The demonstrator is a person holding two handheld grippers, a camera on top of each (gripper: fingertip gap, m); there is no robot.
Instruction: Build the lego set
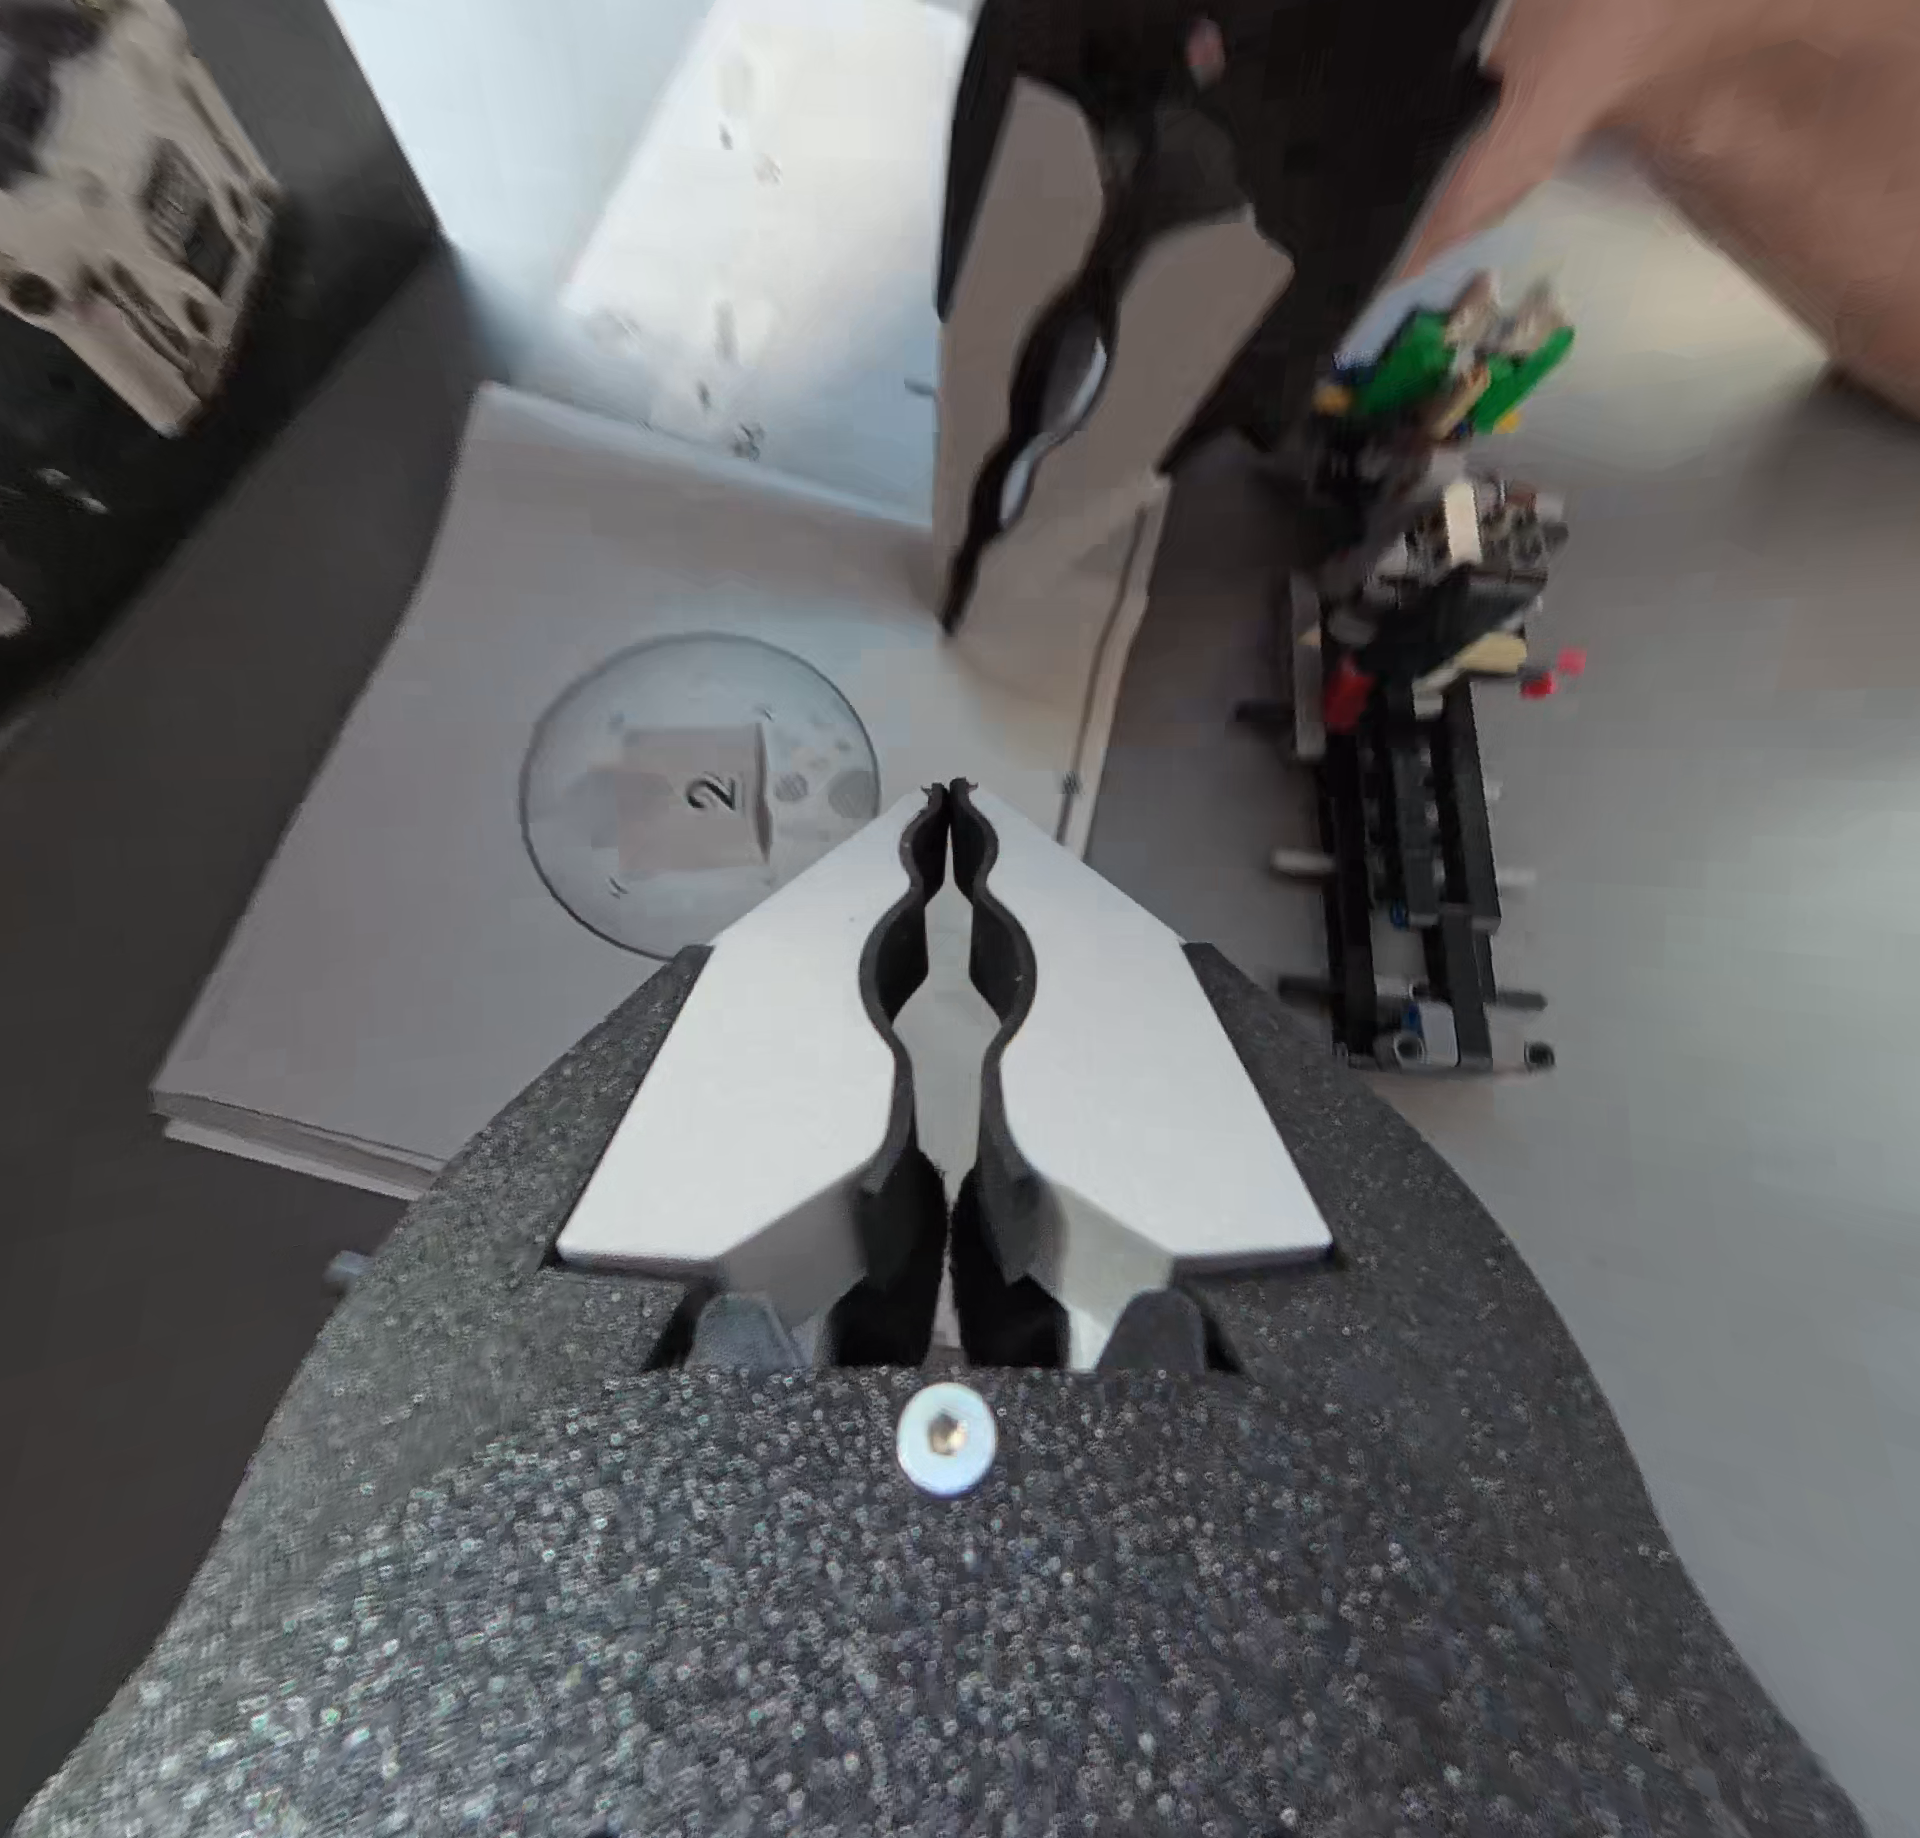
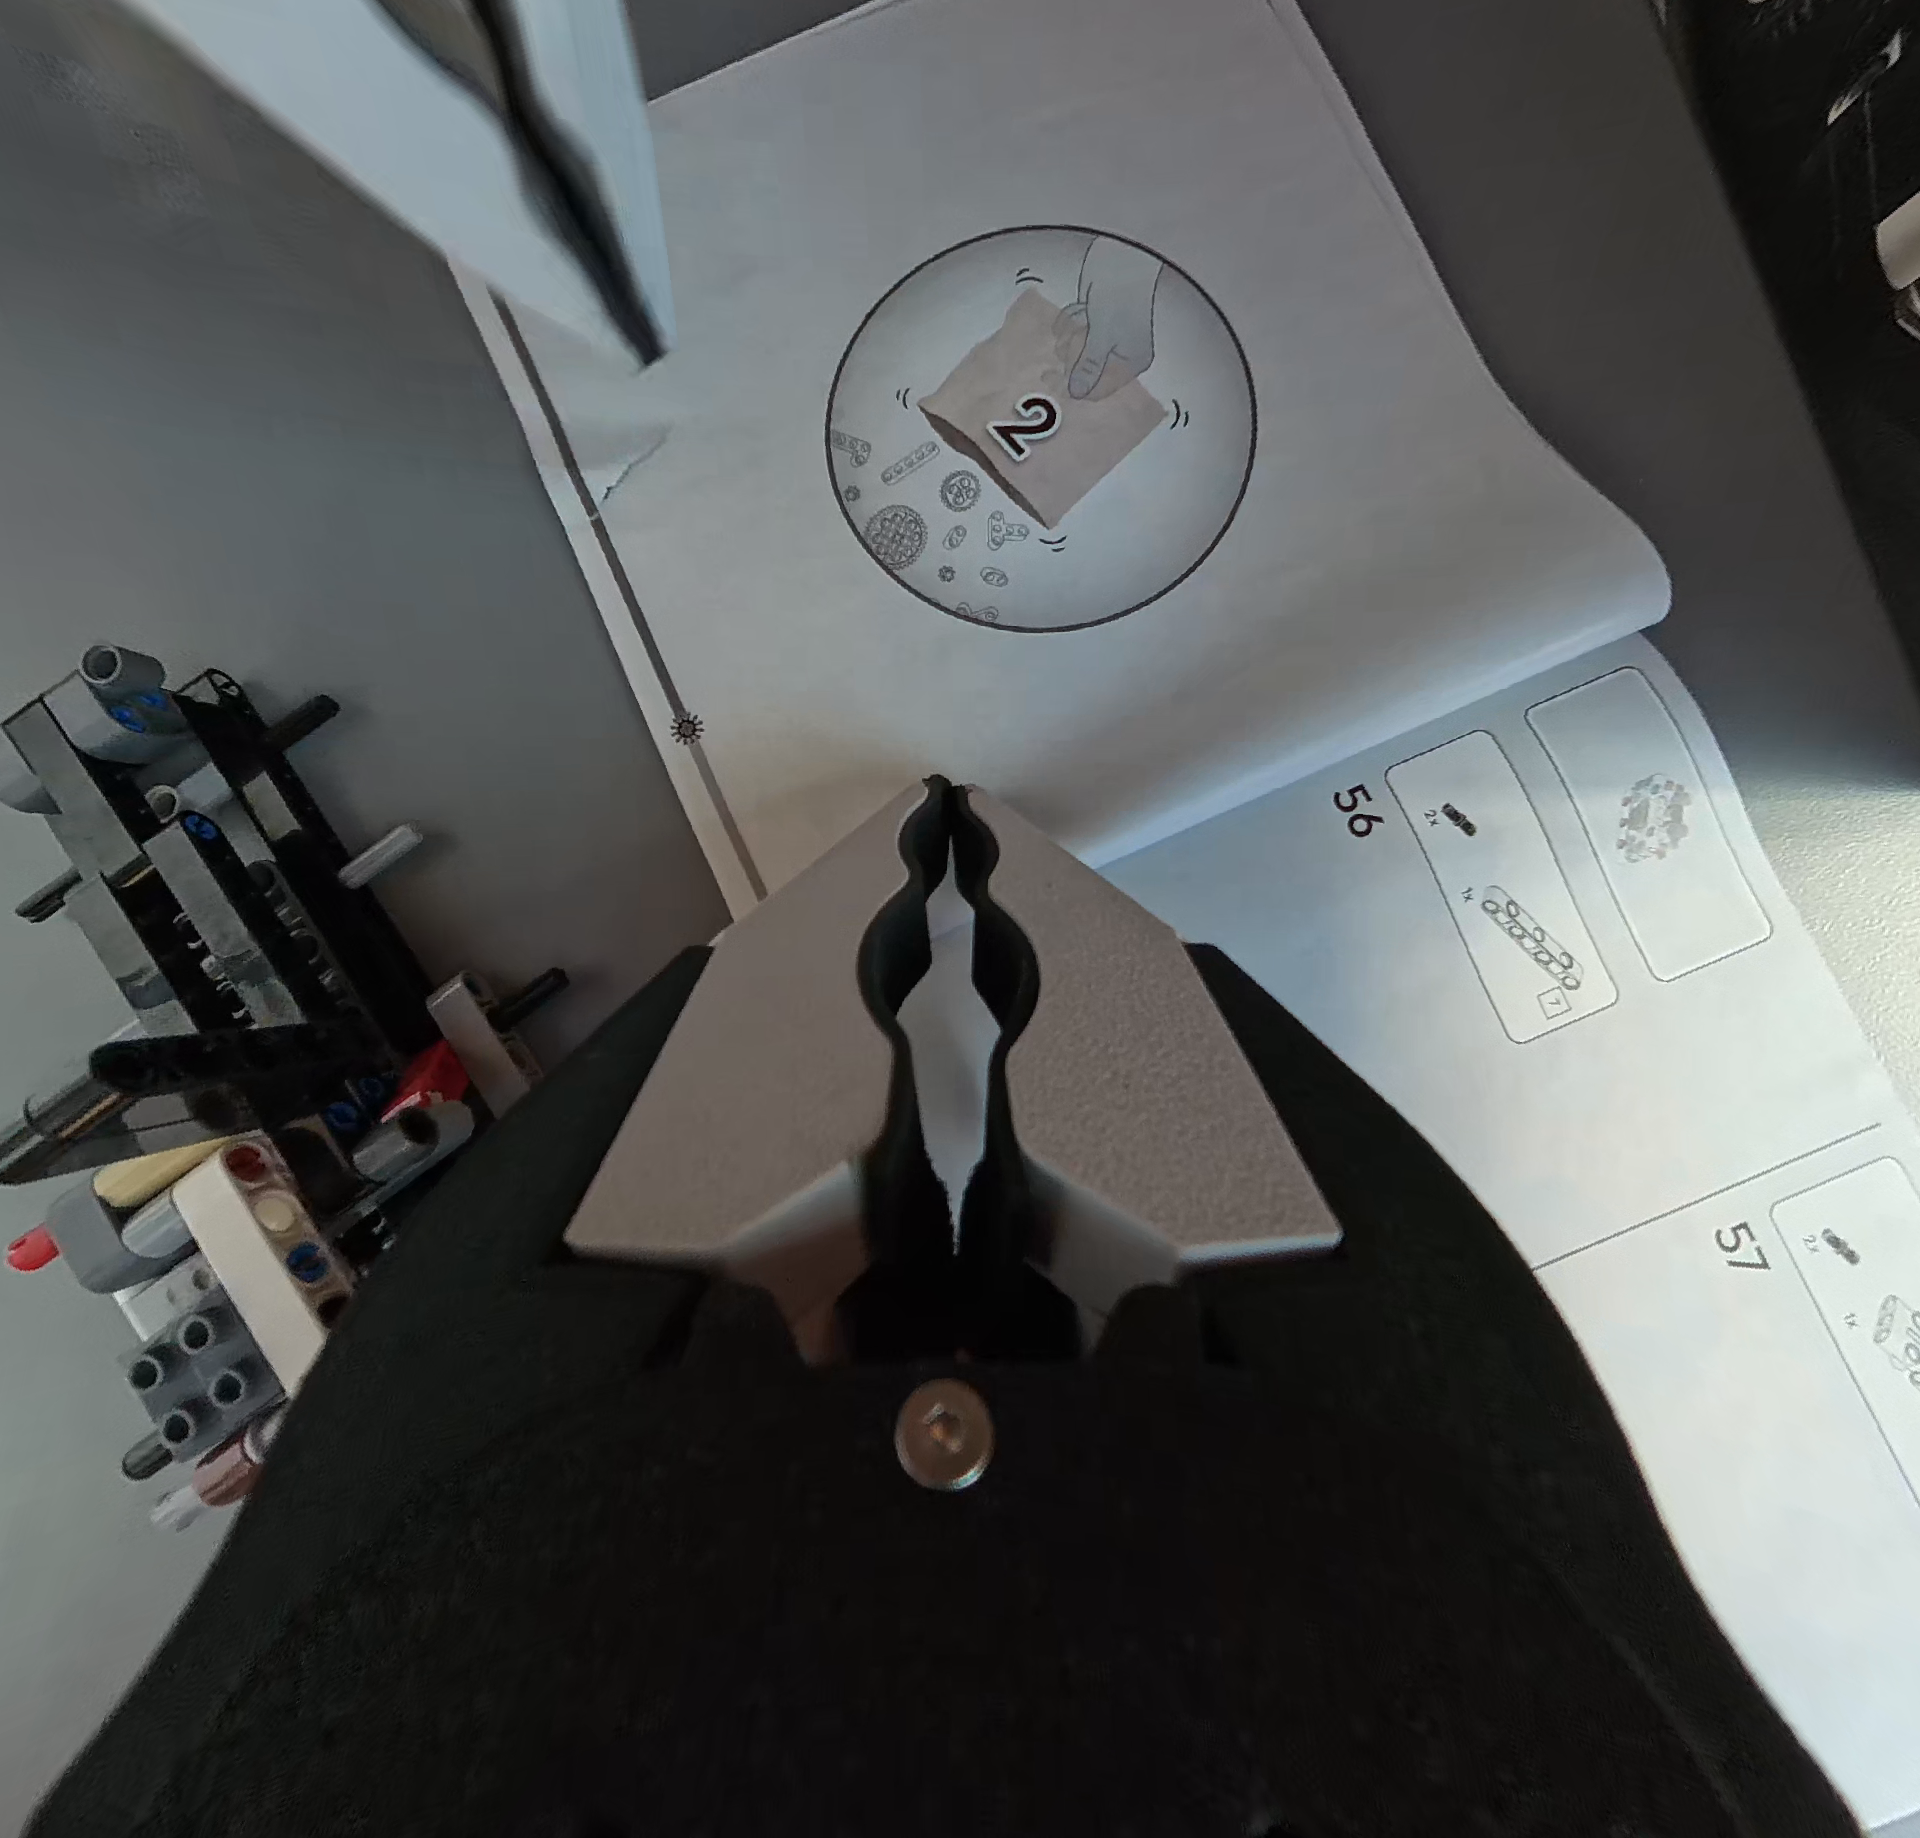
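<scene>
With both my grippers pinched shut on nothing, an open instruction booklet [image 2: 1091, 728] fills the frame centre.
My left gripper [image 1: 949, 786] and right gripper [image 2: 948, 782] hover over its pages; only my right view shows the lower pages sharply, while my left shows a hand [image 1: 1714, 157] upper right, and both show the brick model [image 1: 1423, 749].

left wrist view motion-blurred throughout: brick model [image 1: 1423, 708] at 3 o'clock smeared, parts unreadable; dark box [image 1: 114, 188] at 10 o'clock cut by edge; hand [image 1: 1714, 126] at 1 o'clock blurred and cropped. right wrist view: open booklet [image 2: 1299, 697] cropped at 4 o'clock, other gripper [image 2: 499, 126] blurred at 11 o'clock.
</scene>
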